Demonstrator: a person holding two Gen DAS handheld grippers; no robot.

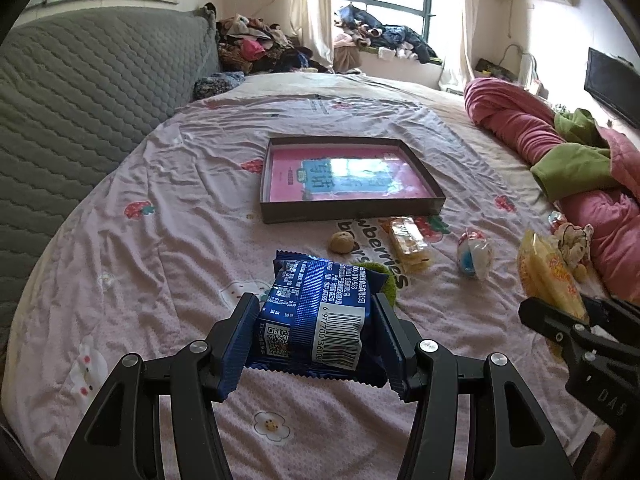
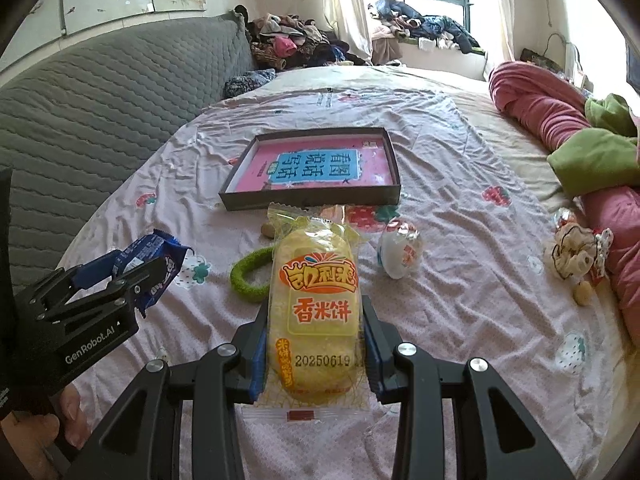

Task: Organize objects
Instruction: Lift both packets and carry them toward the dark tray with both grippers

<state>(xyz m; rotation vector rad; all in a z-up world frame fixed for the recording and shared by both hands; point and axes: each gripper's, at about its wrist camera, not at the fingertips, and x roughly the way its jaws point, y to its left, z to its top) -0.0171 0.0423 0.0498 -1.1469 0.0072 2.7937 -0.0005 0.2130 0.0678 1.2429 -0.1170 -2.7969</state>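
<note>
My left gripper [image 1: 316, 320] is shut on a blue snack packet [image 1: 320, 312], held above the bedsheet; the same left gripper [image 2: 132, 280] and blue snack packet [image 2: 148, 256] show at the left of the right wrist view. My right gripper [image 2: 314, 328] is shut on a yellow rice-cake packet [image 2: 316, 300], also lifted; the right gripper [image 1: 560, 316] and yellow packet [image 1: 548, 276] appear at the right of the left wrist view. Ahead lies a shallow dark tray [image 1: 352, 210] [image 2: 312, 200] with a pink book inside.
On the strawberry sheet lie a green ring [image 2: 248, 276], a clear cracker packet [image 1: 408, 240], a white-blue wrapped snack [image 1: 474, 256] [image 2: 400, 252], a small brown ball [image 1: 342, 242] and a plush toy [image 2: 572, 256]. A pink-green quilt [image 1: 560, 152] is right, a grey headboard [image 1: 80, 100] left.
</note>
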